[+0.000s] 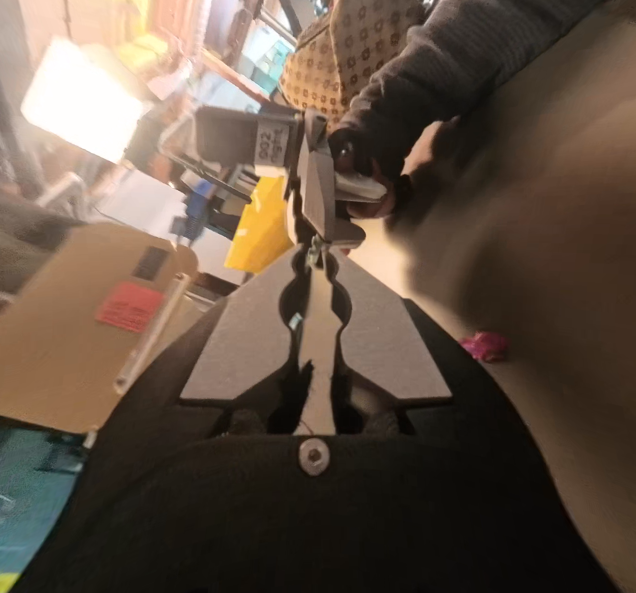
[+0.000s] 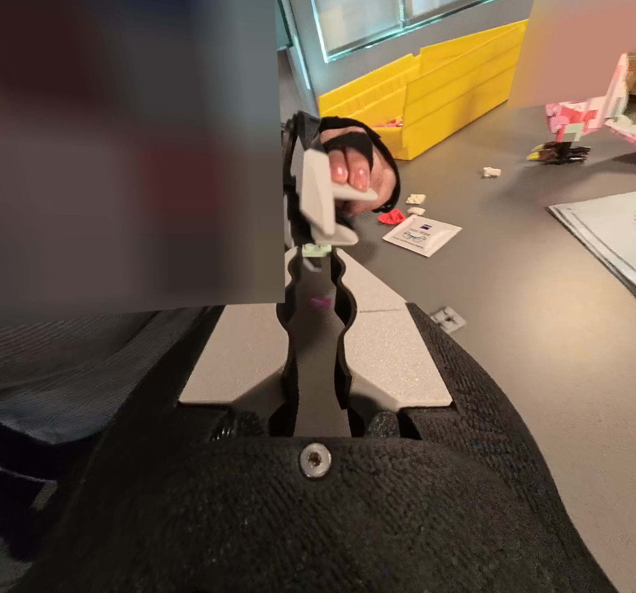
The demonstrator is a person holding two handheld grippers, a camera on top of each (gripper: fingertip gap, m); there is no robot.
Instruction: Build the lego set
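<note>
My two grippers meet tip to tip above the grey table [image 2: 499, 352]. In the right wrist view my right gripper [image 2: 316, 253] is shut on a small pale green brick [image 2: 316, 250] that spans its two fingertips. A whitish piece [image 2: 311, 265] hangs under it. My left gripper [image 2: 327, 241] comes in from above, in a person's hand, and touches the brick's top. In the blurred left wrist view my left gripper [image 1: 314, 257] has its tips closed on the same brick [image 1: 315, 249], seen edge-on. The right gripper [image 1: 325, 239] meets it from above.
A yellow bin [image 2: 447, 101] stands at the back. On the table lie a white sachet [image 2: 421, 235], a red piece [image 2: 390, 215], white bits [image 2: 415, 199], a grey plate [image 2: 447, 318], a pink model [image 2: 585, 118] and papers [image 2: 602, 229]. A cardboard box [image 1: 86, 318] is to the left.
</note>
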